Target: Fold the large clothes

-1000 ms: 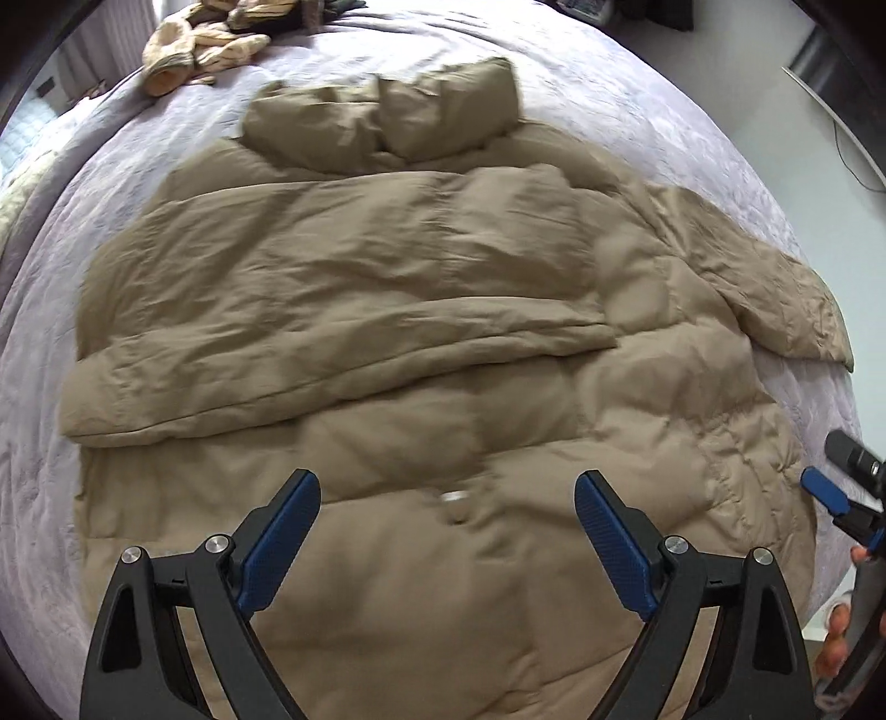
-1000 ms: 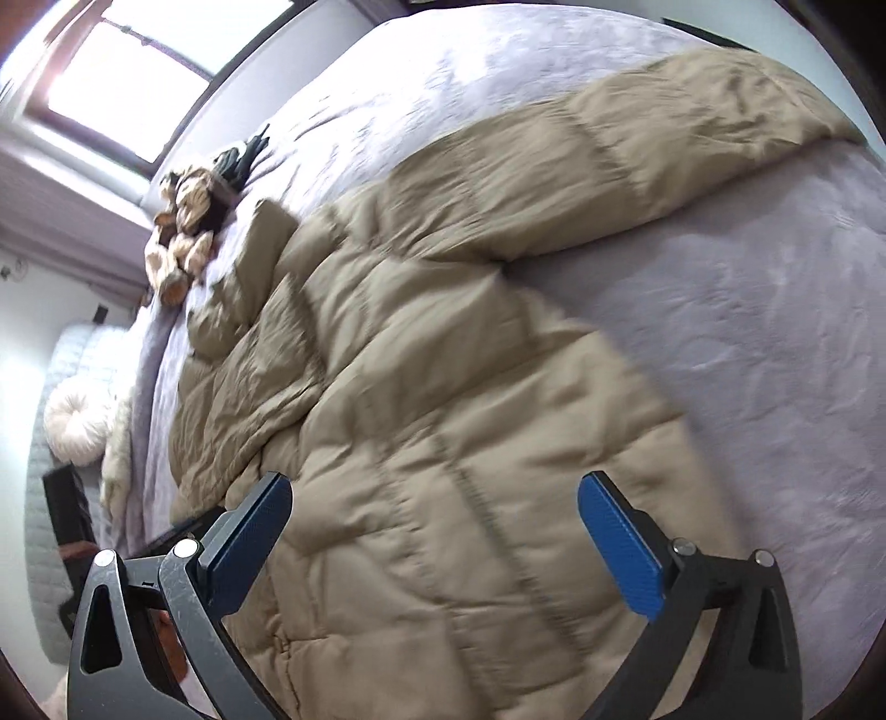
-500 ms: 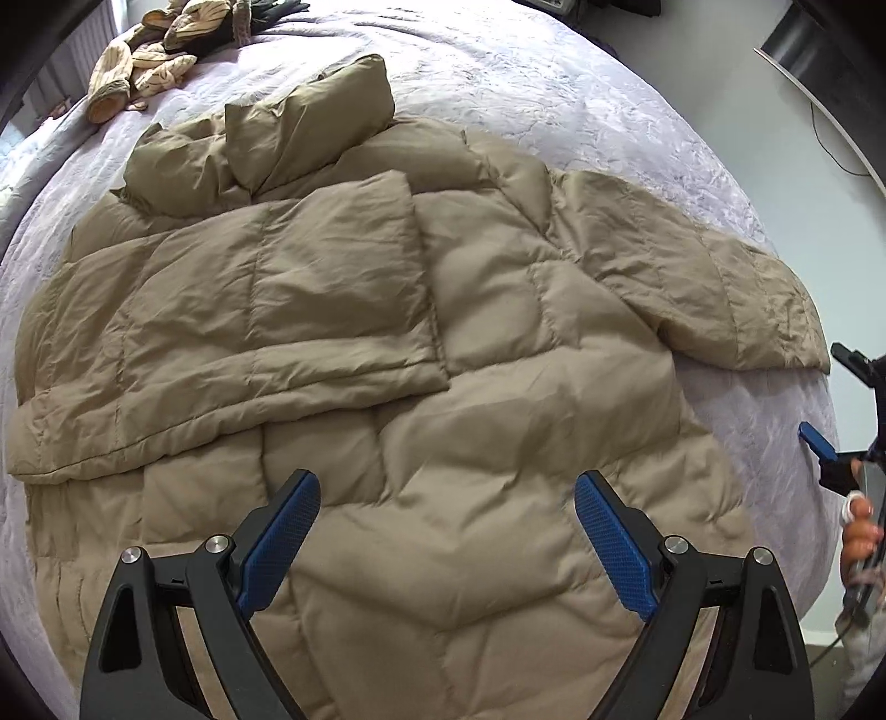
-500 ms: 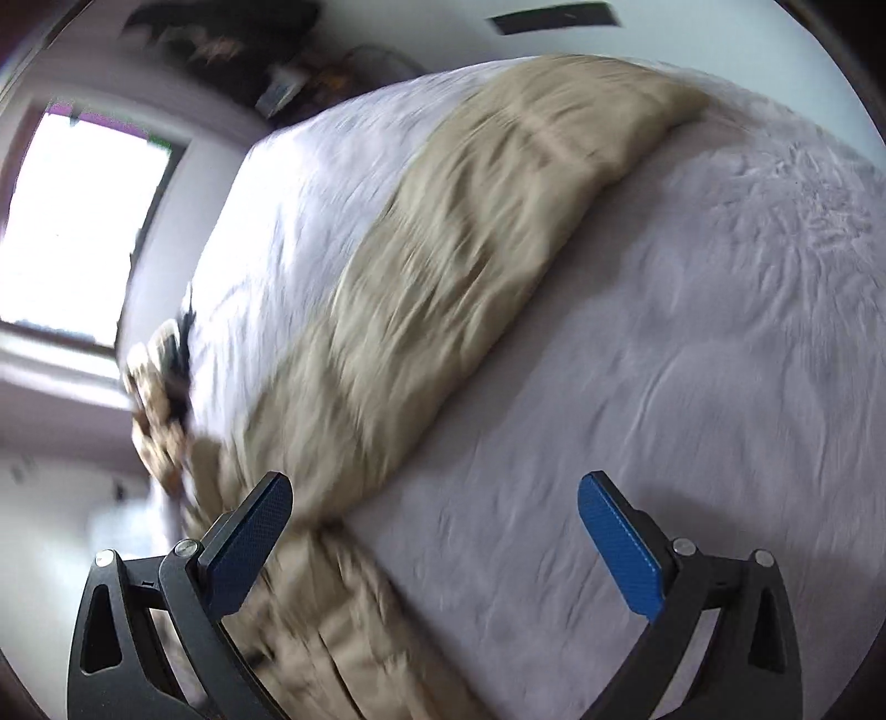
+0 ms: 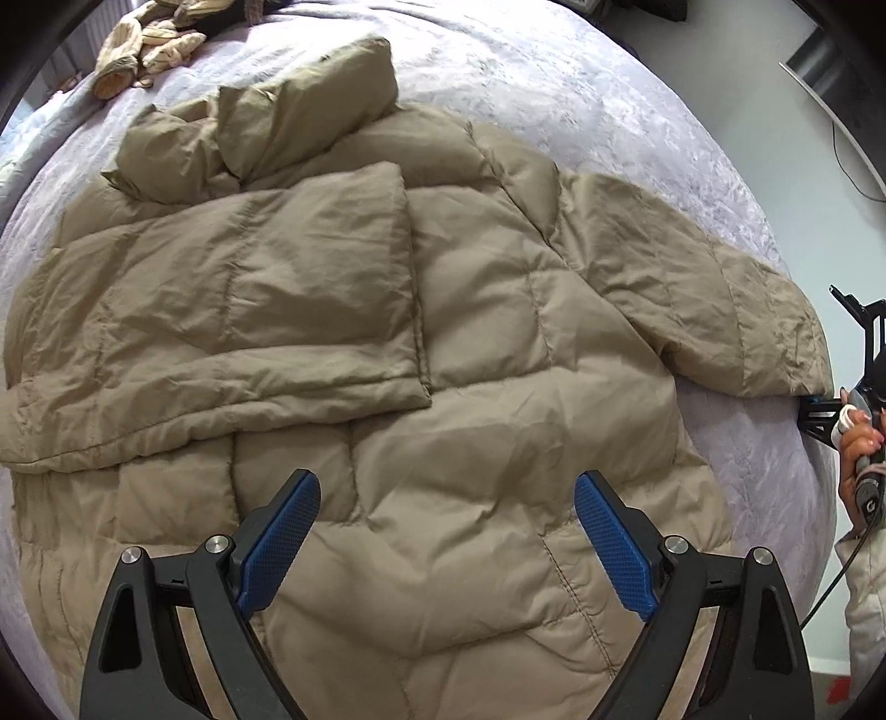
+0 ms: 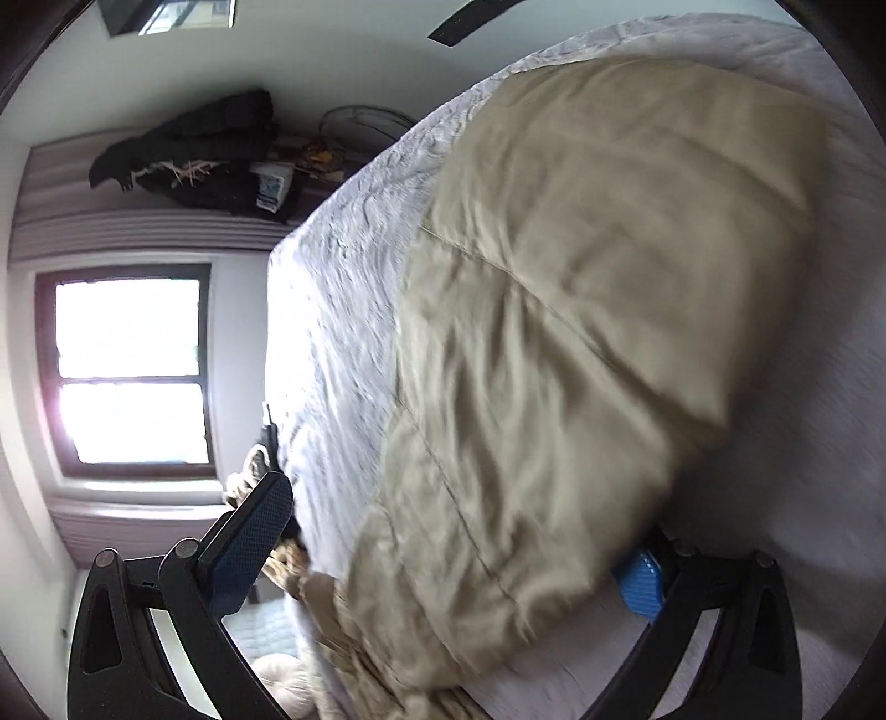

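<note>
Tan puffer jacket (image 5: 443, 387), spread front-down or front-up (not determinable) across the lilac bedspread (image 5: 554, 61), collar toward the far side of the bed. One sleeve (image 5: 238, 310) is already folded across the body; the other sleeve (image 5: 709, 288) lies extended toward the bed's edge.

Left gripper (image 5: 447, 531): jaws wide apart, holding nothing, hovering above the hem region of the jacket. Compared with one second earlier, its view has swung so that the extended sleeve now sits fully in frame.

Right gripper (image 6: 454, 548): jaws wide apart around the cuff end of the extended sleeve (image 6: 581, 332); one blue pad (image 6: 639, 581) lies partly beneath the fabric, the other pad (image 6: 249, 543) stands clear of it. No closure on the cloth is evident. One second earlier this gripper faced the jacket body; half a second earlier it faced mostly bare bedspread with the sleeve ahead; the cuff now fills the gap between the fingers. In the left wrist view the right hand (image 5: 858, 443) appears at the cuff.

Interpretation: the approach to the second sleeve appears complete; closing on the cuff and carrying it across the body is the probable next step.

Background: small pile of beige garments (image 5: 149, 44) near the far edge; window (image 6: 127, 371).
</note>
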`<state>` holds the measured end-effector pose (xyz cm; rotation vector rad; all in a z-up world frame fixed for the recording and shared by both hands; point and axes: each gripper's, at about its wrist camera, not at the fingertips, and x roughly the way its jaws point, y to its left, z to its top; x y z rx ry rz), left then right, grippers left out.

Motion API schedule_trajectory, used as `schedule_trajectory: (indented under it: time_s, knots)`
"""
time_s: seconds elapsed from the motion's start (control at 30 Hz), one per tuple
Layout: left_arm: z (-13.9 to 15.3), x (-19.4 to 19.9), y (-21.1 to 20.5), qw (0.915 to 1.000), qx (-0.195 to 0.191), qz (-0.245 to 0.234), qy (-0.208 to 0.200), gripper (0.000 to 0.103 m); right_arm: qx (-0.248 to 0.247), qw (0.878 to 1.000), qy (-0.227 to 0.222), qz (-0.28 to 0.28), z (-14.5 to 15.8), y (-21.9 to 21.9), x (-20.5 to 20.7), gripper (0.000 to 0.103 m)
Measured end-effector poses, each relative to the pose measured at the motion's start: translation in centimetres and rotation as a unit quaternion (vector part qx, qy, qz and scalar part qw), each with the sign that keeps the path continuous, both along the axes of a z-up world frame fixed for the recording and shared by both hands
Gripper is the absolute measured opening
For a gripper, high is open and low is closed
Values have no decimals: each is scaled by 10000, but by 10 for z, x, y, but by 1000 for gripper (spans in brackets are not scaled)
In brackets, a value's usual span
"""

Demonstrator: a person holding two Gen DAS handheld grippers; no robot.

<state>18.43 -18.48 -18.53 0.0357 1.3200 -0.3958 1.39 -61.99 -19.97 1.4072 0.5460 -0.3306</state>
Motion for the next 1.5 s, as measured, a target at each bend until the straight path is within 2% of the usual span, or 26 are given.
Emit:
schedule_trajectory:
  time_s: [0.1,0.13,0.17,0.2,0.23,0.27,0.33,0.5,0.6,0.67,0.77,0.87,0.93,1.0,1.03,1.17,1.27,1.33,1.4,1.47,1.5]
  knots:
    - [12,3,11,9996,18,100,-245,94,338,9991,-222,-147,-5,-6,10,99]
    - [15,4,14,9994,23,127,-312,94,510,9980,-292,-217,-8,-6,13,87]
    - [19,6,19,9991,28,153,-387,94,634,9972,-328,-231,-11,-9,12,60]
    - [23,8,24,9988,36,181,-461,94,807,9960,-306,-226,-15,-8,13,42]
    - [26,10,30,9984,43,212,-530,94,965,9948,-267,-209,-19,-5,18,14]
    - [28,12,36,9980,40,248,-588,94,1023,9941,-300,-203,-21,-2,19,8]
    - [31,17,51,9970,31,344,-694,94,929,9948,-382,-192,-15,5,22,7]
    - [32,24,90,9944,11,596,-868,94,292,9969,-559,462,29,41,55,7]
    - [31,26,116,9924,16,768,-957,94,-287,9922,-614,1050,65,79,84,7]
    - [31,28,136,9910,18,910,-979,94,-813,9831,-625,1519,90,115,104,7]
    - [31,32,167,9883,35,1092,-1060,94,-1847,9532,-519,2338,125,188,139,8]
    - [28,35,200,9855,129,1280,-1103,94,-2905,9011,-364,3197,142,281,166,8]
    - [24,37,221,9835,161,1437,-1090,94,-3526,8558,-179,3781,137,351,186,7]
    - [23,39,239,9814,173,1584,-1069,94,-3841,8261,47,4122,118,399,189,7]
    - [22,41,248,9804,171,1659,-1052,94,-3861,8166,157,4287,102,423,196,7]
    - [19,44,271,9777,156,1839,-1006,94,-3732,8056,694,4548,41,461,203,8]
    - [13,49,277,9772,72,1914,-920,94,-3711,7937,1210,4665,0,466,199,8]
    - [7,54,276,9776,40,1926,-848,94,-3665,7904,1513,4669,-16,461,202,10]
    - [5,57,272,9782,-34,1899,-843,94,-3475,7987,1549,4662,-14,453,200,23]
    - [5,60,269,9785,-101,1868,-867,94,-3132,8162,1502,4617,-1,442,194,67]
    - [6,61,267,9785,-128,1862,-879,94,-2927,8320,1362,4513,9,432,187,71]
